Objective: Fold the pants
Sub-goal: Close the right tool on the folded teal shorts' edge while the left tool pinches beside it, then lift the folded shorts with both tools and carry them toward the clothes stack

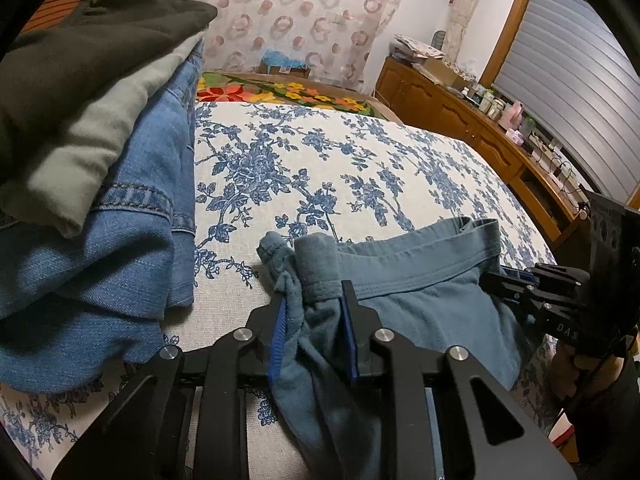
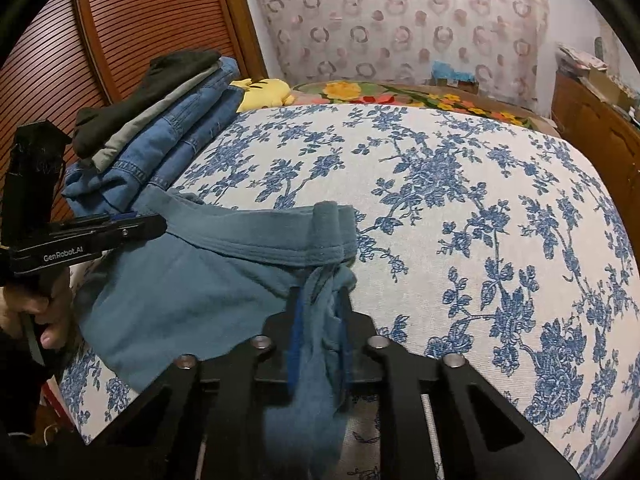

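Teal-blue pants [image 1: 420,292] lie bunched on the flower-print bedspread [image 1: 320,160], waistband toward the far side. My left gripper [image 1: 314,300] is shut on the left end of the waistband, with cloth squeezed between its blue pads. In the right wrist view my right gripper [image 2: 320,300] is shut on the other end of the same pants [image 2: 192,280], and fabric hangs down between its fingers. Each gripper also shows in the other's view: the right gripper [image 1: 512,284] at the pants' right edge, the left gripper [image 2: 156,222] at their left edge, held by a hand [image 2: 36,312].
A stack of folded clothes [image 1: 100,160], jeans under a grey and a dark garment, sits on the bed's left side [image 2: 160,128]. A yellow plush toy [image 2: 264,88] lies behind it. A cluttered wooden cabinet [image 1: 460,112] runs along the right wall, and a slatted wooden door [image 2: 140,40] stands at left.
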A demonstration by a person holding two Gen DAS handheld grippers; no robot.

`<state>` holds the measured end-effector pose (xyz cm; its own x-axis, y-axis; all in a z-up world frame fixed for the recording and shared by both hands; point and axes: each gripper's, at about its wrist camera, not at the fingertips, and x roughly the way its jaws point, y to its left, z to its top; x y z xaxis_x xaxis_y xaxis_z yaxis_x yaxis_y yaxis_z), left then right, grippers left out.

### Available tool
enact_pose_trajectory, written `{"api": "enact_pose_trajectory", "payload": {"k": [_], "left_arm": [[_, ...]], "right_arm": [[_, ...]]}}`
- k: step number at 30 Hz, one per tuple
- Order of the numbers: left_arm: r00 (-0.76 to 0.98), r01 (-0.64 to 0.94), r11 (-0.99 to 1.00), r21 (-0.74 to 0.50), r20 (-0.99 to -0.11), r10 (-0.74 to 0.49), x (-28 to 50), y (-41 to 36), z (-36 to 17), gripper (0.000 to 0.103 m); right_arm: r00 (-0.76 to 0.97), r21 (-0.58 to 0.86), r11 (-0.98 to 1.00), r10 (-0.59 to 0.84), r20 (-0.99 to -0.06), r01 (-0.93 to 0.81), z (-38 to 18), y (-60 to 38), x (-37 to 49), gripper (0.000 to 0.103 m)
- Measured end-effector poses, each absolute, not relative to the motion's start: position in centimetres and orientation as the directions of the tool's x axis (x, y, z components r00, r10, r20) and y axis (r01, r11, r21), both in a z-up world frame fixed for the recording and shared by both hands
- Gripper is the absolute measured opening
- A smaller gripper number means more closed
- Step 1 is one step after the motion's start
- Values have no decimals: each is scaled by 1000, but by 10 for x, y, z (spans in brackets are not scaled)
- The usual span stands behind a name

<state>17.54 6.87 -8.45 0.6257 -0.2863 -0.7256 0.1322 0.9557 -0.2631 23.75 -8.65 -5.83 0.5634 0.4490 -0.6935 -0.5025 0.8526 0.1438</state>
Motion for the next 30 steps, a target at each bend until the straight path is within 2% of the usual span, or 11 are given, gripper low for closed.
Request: {"api": "enact_pose_trajectory", "payload": {"k": [2,4,17,30], "left_arm": [[631,135,956,-260,-721,-285,174,67,-83,18],[640,139,956,-258,-714,-286,170,65,-78,16],[744,202,948,-248,-590,-313,132,53,-23,16],[829,212,956,-204,-480,-287,122,52,26,16]], "right_arm": [[564,141,852,449,-693,-505,-58,-85,236,9],[574,140,853,451,-683,-503,-56,-86,234,8],[645,128,843,489,-588,-523,-22,-97,197,8],[716,58,832,507,-480,-551,29,-111,174,7]]}}
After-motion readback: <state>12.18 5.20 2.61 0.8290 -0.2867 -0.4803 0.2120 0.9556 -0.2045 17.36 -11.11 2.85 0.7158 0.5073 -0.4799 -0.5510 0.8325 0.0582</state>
